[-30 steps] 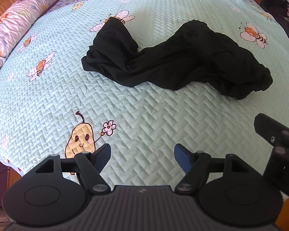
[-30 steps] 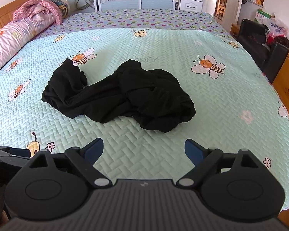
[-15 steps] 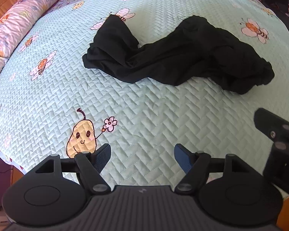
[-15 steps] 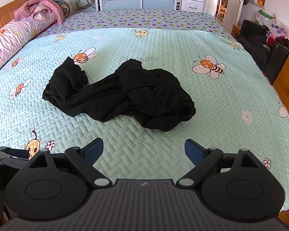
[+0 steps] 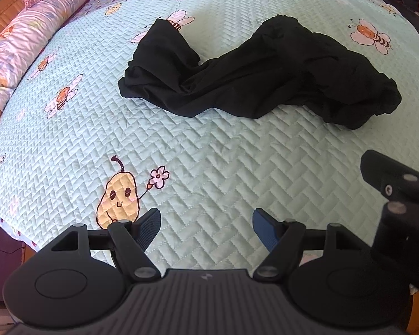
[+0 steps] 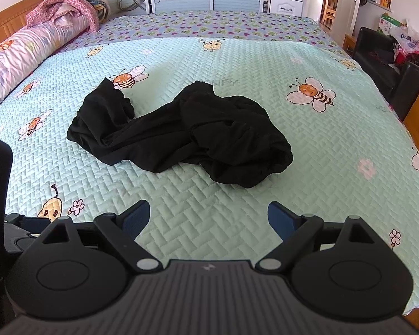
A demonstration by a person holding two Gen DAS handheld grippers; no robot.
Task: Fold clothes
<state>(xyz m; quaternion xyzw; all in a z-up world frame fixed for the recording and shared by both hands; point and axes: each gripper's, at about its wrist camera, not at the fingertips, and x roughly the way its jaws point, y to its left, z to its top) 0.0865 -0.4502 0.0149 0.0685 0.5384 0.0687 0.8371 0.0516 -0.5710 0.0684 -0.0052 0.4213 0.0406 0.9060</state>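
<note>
Black garment (image 5: 254,81) crumpled on quilt (image 5: 209,162), both tongs angled down, agape, empty

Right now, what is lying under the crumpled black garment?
The crumpled black garment rests directly on the mint-green quilted bedspread. One printed bee shows partly at its edge; anything else beneath is covered.
</note>
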